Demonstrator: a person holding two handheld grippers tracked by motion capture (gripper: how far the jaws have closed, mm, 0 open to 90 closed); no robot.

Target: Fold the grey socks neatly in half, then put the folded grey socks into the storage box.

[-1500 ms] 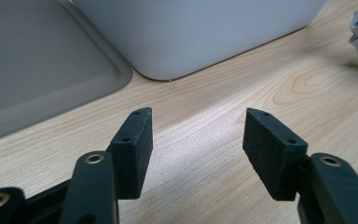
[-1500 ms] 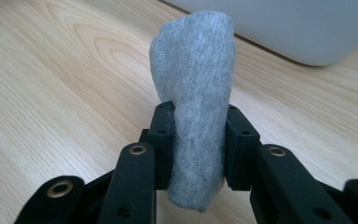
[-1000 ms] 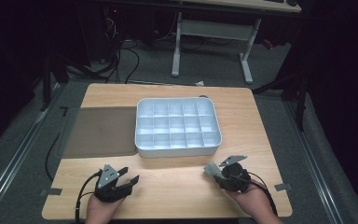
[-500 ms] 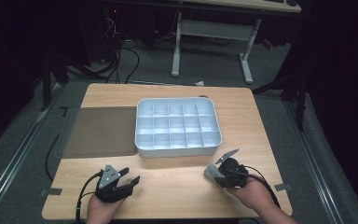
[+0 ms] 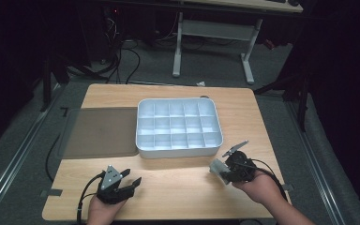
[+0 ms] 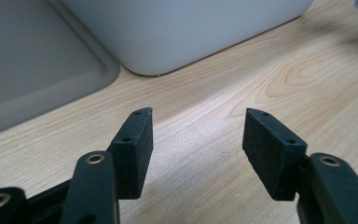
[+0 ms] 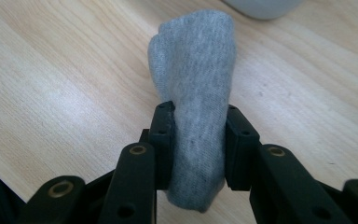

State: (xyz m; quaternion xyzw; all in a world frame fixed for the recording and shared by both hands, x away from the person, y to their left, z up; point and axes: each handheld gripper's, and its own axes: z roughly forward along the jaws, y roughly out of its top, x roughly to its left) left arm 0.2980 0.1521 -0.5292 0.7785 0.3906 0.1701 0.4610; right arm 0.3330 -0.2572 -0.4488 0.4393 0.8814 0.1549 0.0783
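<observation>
In the right gripper view, a rolled piece of soft grey knitted cloth (image 7: 193, 93) stands between the two black jaws of the right tool (image 7: 193, 144). Both pads press on its sides, so this tool is gripping the cloth. The upper end of the roll rises well above the jaw tips, and the lower end hangs a little under them. Behind it is the light wooden tabletop (image 7: 51, 84).

In the high view, the right tool (image 5: 229, 166) is in the lower right part of the frame, just below the white plastic tray with many small compartments (image 5: 143, 146). The grey cloth (image 5: 216, 168) shows at the left side of this tool, near the tray's front wall but apart from it.

The left tool (image 5: 126, 180) is in the lower left part of the high view. Its jaws stand apart with nothing between them, and in the left gripper view there is just bare wood between the pads (image 6: 133, 149). A flat grey-brown rectangular lid (image 5: 101, 131) lies beside the tray, at its left.

Compared with the frame one second ago, the right tool is slightly higher in the picture and closer to the tray, and its grey plate is tilted more. The left tool, the tray and the lid are where they were.
</observation>
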